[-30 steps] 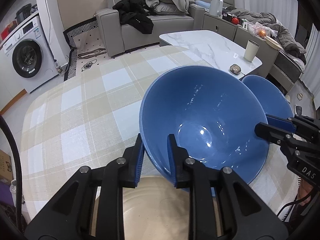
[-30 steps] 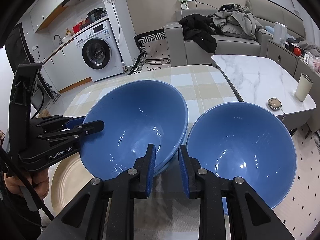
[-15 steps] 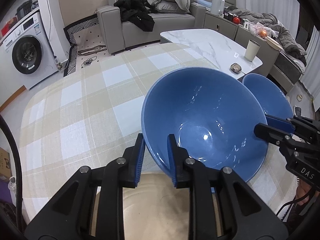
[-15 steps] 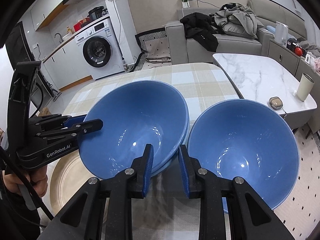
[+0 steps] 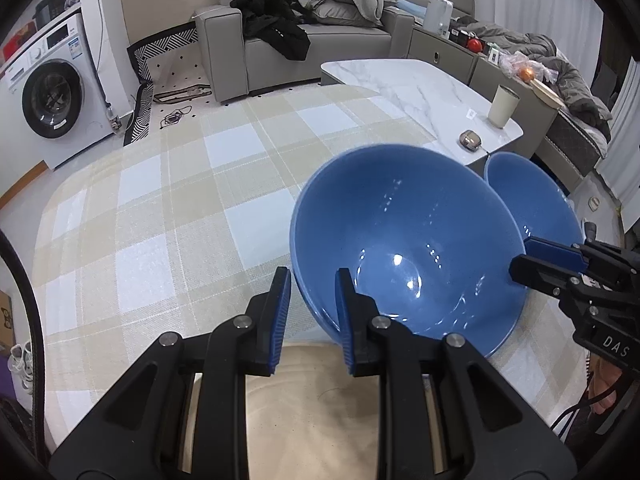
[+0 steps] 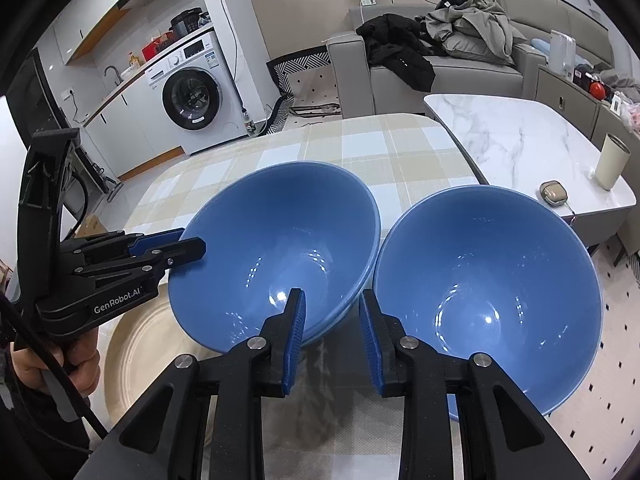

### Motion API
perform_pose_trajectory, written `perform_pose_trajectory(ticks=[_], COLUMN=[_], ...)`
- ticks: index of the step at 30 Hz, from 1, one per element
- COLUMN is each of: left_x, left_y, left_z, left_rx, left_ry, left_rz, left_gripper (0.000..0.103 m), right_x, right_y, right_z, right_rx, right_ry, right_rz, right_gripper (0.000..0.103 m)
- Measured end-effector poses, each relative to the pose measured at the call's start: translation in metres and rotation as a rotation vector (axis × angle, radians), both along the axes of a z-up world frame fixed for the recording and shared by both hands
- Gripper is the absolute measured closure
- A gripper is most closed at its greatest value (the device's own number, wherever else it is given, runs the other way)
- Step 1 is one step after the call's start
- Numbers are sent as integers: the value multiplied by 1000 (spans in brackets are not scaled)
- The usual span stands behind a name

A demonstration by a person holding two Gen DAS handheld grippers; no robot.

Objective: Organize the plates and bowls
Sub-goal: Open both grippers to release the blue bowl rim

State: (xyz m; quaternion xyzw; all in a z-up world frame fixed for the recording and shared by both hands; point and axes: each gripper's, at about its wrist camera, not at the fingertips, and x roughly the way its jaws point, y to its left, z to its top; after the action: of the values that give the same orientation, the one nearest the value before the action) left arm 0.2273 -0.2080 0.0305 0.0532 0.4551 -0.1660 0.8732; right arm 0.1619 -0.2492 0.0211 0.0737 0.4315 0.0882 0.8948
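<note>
A blue bowl (image 5: pixel 404 232) (image 6: pixel 280 232) sits on the checked tablecloth, nested on another blue bowl whose rim (image 6: pixel 347 309) shows just below it. My left gripper (image 5: pixel 312 312) straddles its near-left rim, one finger inside and one outside. Its jaws are opening and the pads stand slightly off the wall. My right gripper (image 6: pixel 332 316) straddles the opposite rim the same way, jaws also opening, with a gap showing at the outer pad. A second blue bowl (image 6: pixel 488 292) (image 5: pixel 532 200) stands just right of it. A beige plate (image 6: pixel 136 344) (image 5: pixel 312 400) lies under the left gripper.
The table (image 5: pixel 160 240) wears a beige and white checked cloth. A marble coffee table (image 5: pixel 408 88) with a cream cup (image 5: pixel 504 106) stands beyond the right edge. A grey sofa with clothes and a washing machine (image 6: pixel 192 96) are further back. A person's hand (image 6: pixel 80 364) holds the left gripper.
Both pairs of jaws have spread a little around the bowl's rim. The bowl has settled slightly lower and both hands have hardly moved.
</note>
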Motion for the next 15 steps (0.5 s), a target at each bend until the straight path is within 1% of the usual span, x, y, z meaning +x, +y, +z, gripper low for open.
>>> perform_pose_trajectory(ticks=[2, 3, 4, 5, 6, 7, 8, 9, 10, 11, 12, 13, 14, 15], left_x=[-1, -3, -4, -6, -8, -10, -12, -14, -17, -19, -22, -26, -30, -34], left_y=[3, 5, 6, 6, 7, 8, 8, 9, 9, 9, 8, 6, 4, 1], left_z=[6, 9, 12, 16, 20, 24, 28, 32, 36, 39, 43, 46, 49, 50], left_rx=[-26, -37, -46, -56, -67, -81, -94, -110, -120, -132, -140, -146, -151, -156], left_ry=[-4, -4, -1, -1, -5, -11, -16, -23, -29, -34, -42, -47, -50, -47], left_rz=[7, 9, 11, 9, 9, 13, 16, 18, 21, 23, 21, 14, 13, 11], left_gripper=[74, 68, 61, 57, 49, 41, 37, 30, 24, 22, 21, 18, 16, 12], right_x=[-3, -5, -7, -9, -11, -13, -16, -18, -20, -22, -24, -27, -31, -34], right_y=[-5, -8, -9, -11, -11, -13, -15, -17, -18, -20, -22, -24, -26, -29], right_z=[5, 9, 11, 15, 18, 22, 25, 28, 31, 35, 37, 40, 42, 46], right_rx=[22, 35, 41, 46, 47, 52, 58, 65, 64, 56, 46, 32, 27, 27], right_ry=[-9, -21, -30, -44, -51, -60, -66, -77, -85, -95, -101, -111, -121, -130], right_rz=[-4, -8, -9, -15, -18, -22, -25, -31, -36, -47, -60, -76, -79, -86], right_gripper=[65, 57, 52, 50, 43, 29, 23, 15, 12, 10, 5, 3, 3, 2])
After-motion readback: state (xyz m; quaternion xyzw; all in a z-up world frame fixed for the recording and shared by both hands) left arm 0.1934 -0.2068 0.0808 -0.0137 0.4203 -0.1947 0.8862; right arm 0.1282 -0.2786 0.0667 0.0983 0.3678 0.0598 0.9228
